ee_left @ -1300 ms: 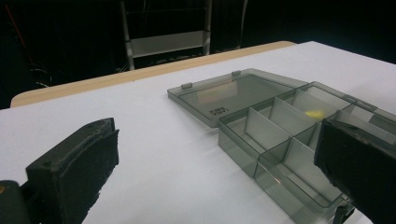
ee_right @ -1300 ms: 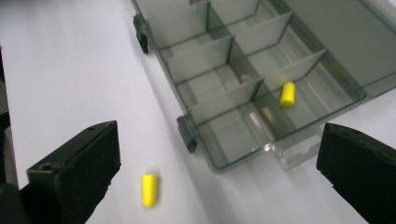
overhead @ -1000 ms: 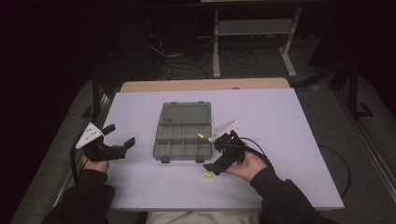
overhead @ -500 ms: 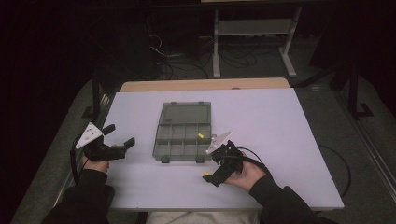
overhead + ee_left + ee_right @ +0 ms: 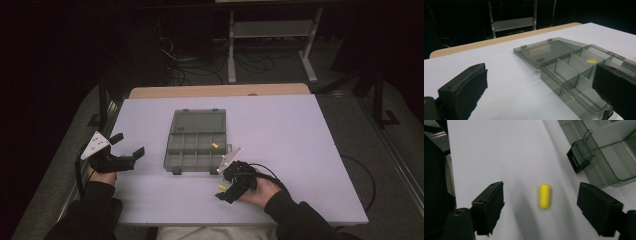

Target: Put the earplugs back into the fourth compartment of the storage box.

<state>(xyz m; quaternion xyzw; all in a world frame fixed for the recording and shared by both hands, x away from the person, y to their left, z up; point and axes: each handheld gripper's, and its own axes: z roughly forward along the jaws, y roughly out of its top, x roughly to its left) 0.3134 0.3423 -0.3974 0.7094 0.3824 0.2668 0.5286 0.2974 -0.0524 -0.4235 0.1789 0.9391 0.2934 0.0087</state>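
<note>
A clear grey compartment box (image 5: pixel 196 150) lies open mid-table, its lid (image 5: pixel 198 121) flat behind it. One small yellow piece (image 5: pixel 215 145) rests in a right-hand compartment and appears as a yellow piece (image 5: pixel 591 60) in the left gripper view. Another yellow piece (image 5: pixel 544 196) lies on the white table just in front of the box, between the wide-apart jaws of my right gripper (image 5: pixel 541 212). That right gripper (image 5: pixel 226 189) is open and holds nothing. My left gripper (image 5: pixel 128 146) is open left of the box, apart from it.
The white table (image 5: pixel 300 150) has a wooden strip (image 5: pixel 220 90) along its far edge. A black latch (image 5: pixel 579 156) sticks out from the box front. Beyond the table stand a metal rack (image 5: pixel 270 35) and cables on a dark floor.
My right gripper has moved down and toward the near edge, away from the box corner, and now straddles the yellow piece on the table. The left gripper has not moved.
</note>
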